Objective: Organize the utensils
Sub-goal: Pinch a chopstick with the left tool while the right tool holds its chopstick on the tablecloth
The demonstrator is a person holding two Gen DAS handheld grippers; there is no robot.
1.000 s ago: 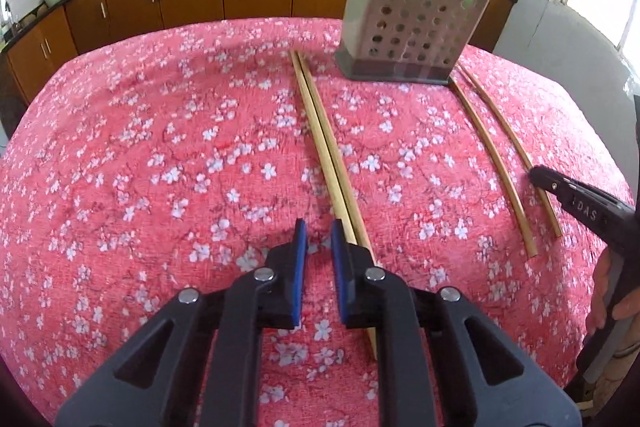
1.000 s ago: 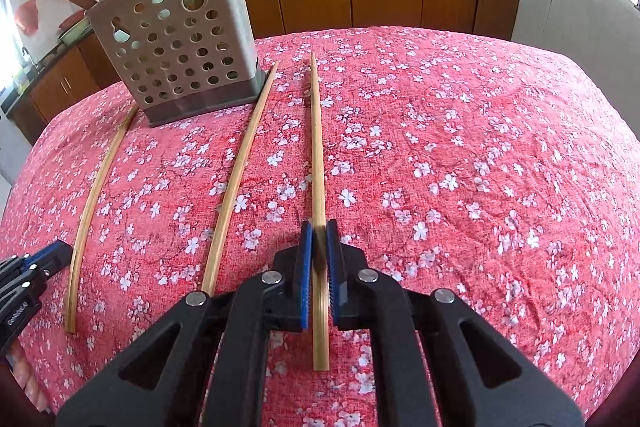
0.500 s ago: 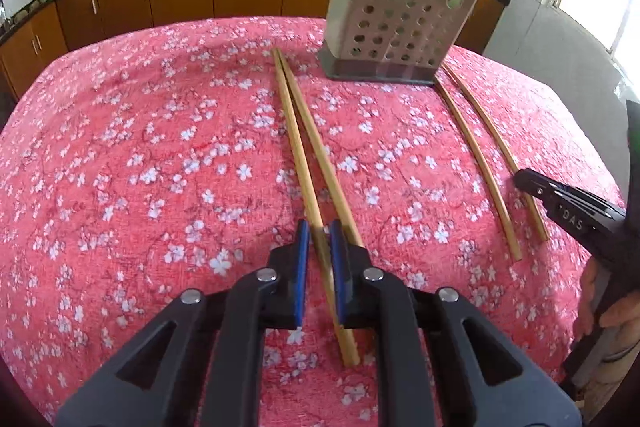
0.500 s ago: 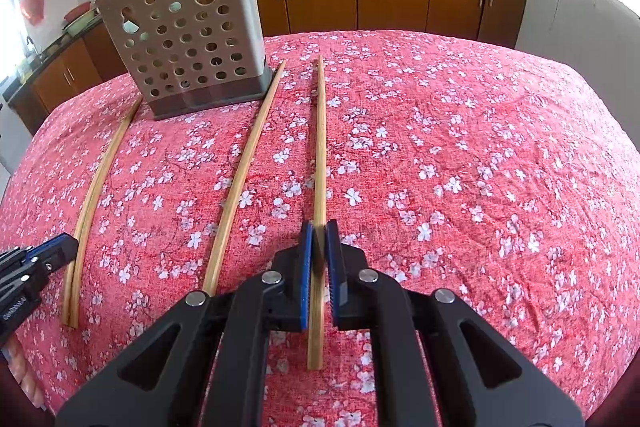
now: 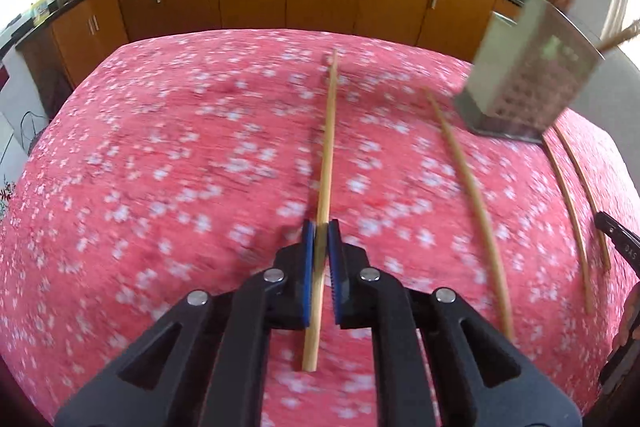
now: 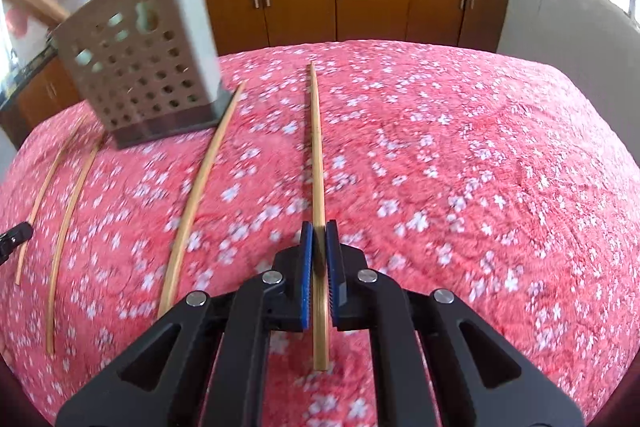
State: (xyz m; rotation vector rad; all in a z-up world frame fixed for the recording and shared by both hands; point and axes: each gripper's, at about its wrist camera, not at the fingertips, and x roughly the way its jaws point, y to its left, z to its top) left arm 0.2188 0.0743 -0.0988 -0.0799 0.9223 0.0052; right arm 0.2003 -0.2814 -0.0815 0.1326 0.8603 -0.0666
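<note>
Lifted now, each tool point(image 5: 319, 227) point(image 6: 319, 229) grips one chopstick point(image 5: 326, 155) point(image 6: 317, 155).

Pink floral tablecloth point(image 6: 460, 155): perforated holder point(image 6: 140, 75) standing, loose chopsticks point(image 6: 192, 203) alongside.

The left gripper point(image 5: 319, 239) is clamping a bamboo chopstick point(image 5: 326, 163) between its blue pads point(image 5: 307, 267), the stick running forward over the red floral tablecloth point(image 5: 160, 167) with its near end sticking out behind the pads. A second chopstick point(image 5: 472, 195) is lying to the right, near the perforated grey utensil holder point(image 5: 528, 75). Two more chopsticks point(image 5: 572, 211) are lying side by side beyond it. At the far right edge, the right gripper point(image 5: 618, 247) is showing only partly. The scene is looking blurred.
</note>
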